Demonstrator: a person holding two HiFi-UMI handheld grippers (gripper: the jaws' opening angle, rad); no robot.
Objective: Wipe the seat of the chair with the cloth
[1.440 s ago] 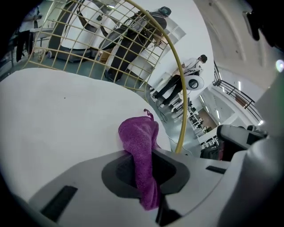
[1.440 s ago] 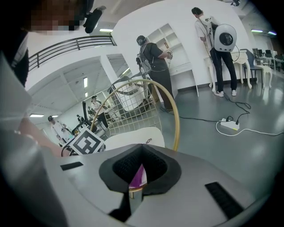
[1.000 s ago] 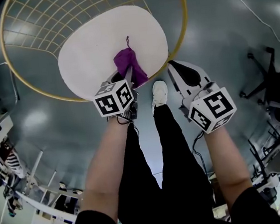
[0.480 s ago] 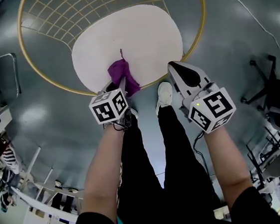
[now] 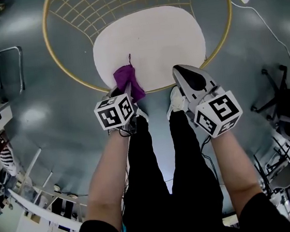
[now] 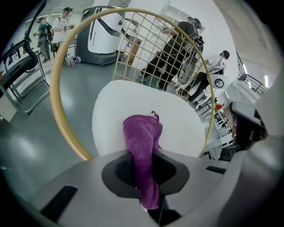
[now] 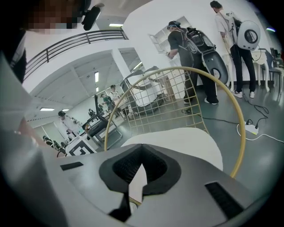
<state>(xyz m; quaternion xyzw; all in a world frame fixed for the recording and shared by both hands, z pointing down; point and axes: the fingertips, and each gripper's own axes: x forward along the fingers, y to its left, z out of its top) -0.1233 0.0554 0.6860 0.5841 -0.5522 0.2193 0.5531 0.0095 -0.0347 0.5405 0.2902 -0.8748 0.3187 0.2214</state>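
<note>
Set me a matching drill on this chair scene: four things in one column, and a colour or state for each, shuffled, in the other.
Things:
1. cloth
2. seat
3. chair frame
4. right tongs

Colours or states:
A. gold wire
B. shut, nothing between them
C. white
D. purple, clamped in the left tongs

Pairs: 1-D, 2-C, 3-A, 4-B.
</note>
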